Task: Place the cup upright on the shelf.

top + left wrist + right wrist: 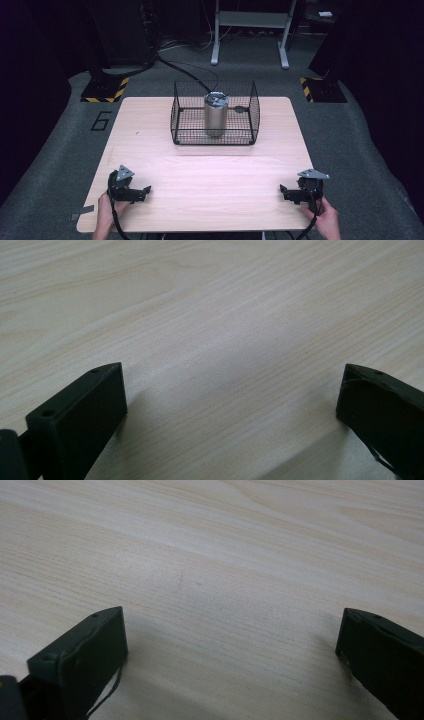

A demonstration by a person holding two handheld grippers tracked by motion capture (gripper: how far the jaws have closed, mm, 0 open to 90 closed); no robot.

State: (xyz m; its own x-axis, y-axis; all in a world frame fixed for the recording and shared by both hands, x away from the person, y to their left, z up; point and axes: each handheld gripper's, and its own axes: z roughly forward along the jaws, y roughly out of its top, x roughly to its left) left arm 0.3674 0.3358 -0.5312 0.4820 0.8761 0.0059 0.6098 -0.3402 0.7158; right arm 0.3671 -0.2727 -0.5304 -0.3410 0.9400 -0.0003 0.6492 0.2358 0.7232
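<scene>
Steel cup stands upright inside the black wire basket, well ahead of both tongs and about midway between them across the table. A dark lid or insert sits in its top; what it is exactly is too small to tell.

By my reading, the work is at its very start: neither tool is near the cup, and the reach has not begun. The next move calls for bringing 1 or both tongs forward over the near wall of the basket and down to the cup, which stands in open space inside, so the approach has to come from above rather than through the mesh.

Left gripper rests low at the near left of the table, held by a hand, jaws pointing inward and spread wide. In the left gripper view bare wood lies between them. Right gripper mirrors it at the near right, equally wide apart and grasping nothing.
</scene>
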